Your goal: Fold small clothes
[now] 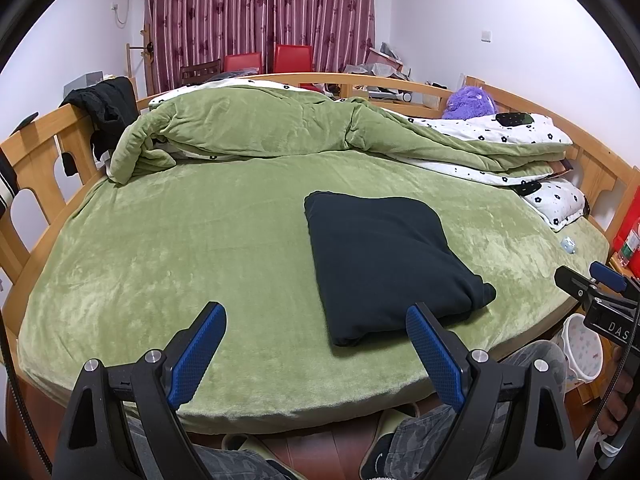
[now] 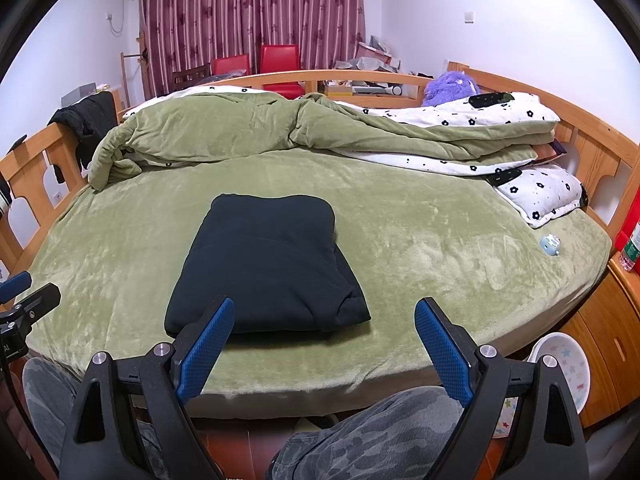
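A dark garment (image 1: 384, 260) lies folded into a thick rectangle on the green bed cover (image 1: 180, 248), near the front edge. My left gripper (image 1: 316, 322) is held open over the front edge of the bed, nothing between its blue pads; the garment's near corner sits just past its right finger. In the right wrist view the same folded garment (image 2: 264, 264) lies ahead and left, and my right gripper (image 2: 324, 316) is open and empty, its left finger in front of the garment's near edge. The right gripper (image 1: 592, 280) also shows at the far right of the left wrist view.
A rumpled green quilt (image 2: 240, 128) and flowered pillows (image 2: 544, 196) fill the back of the bed, inside a wooden rail (image 2: 592, 128). A small blue toy (image 2: 550, 245) lies at the right edge. A star-patterned bin (image 2: 568, 368) stands on the floor beside the person's camouflage-trousered legs (image 2: 380, 432).
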Demonstrator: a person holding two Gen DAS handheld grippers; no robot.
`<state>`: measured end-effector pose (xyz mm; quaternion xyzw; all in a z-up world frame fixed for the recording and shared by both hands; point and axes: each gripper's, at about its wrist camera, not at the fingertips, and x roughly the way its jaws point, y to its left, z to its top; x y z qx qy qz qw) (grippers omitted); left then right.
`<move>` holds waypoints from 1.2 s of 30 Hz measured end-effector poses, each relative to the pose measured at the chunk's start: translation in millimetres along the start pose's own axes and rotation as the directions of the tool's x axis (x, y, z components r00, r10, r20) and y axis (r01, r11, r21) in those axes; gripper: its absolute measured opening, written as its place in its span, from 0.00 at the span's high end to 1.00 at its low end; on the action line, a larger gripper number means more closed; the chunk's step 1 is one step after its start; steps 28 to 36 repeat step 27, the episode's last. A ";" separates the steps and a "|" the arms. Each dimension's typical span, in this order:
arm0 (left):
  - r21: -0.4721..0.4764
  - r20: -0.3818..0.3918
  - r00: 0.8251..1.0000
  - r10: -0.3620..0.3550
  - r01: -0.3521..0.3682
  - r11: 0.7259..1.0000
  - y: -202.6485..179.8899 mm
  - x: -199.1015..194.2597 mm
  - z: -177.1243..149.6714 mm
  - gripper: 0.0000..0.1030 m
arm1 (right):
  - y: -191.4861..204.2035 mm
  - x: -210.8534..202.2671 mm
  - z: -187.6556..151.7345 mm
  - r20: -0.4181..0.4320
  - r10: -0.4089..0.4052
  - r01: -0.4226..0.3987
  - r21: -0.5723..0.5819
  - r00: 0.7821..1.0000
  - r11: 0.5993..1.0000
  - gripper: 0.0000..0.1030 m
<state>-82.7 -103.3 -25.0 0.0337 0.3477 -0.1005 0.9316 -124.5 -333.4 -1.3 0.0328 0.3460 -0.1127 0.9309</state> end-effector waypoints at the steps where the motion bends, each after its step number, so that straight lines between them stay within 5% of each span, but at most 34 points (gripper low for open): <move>1: 0.000 0.000 1.000 -0.001 0.001 1.000 -0.4 1.0 0.5 0.11 | 0.0 0.0 0.0 -0.001 0.000 0.000 0.000 1.000 1.000 0.12; 36: 0.003 0.001 1.000 0.002 -0.002 1.000 0.2 -3.4 0.6 0.11 | 7.2 -2.8 -0.3 0.002 0.007 -0.007 -0.002 1.000 1.000 0.12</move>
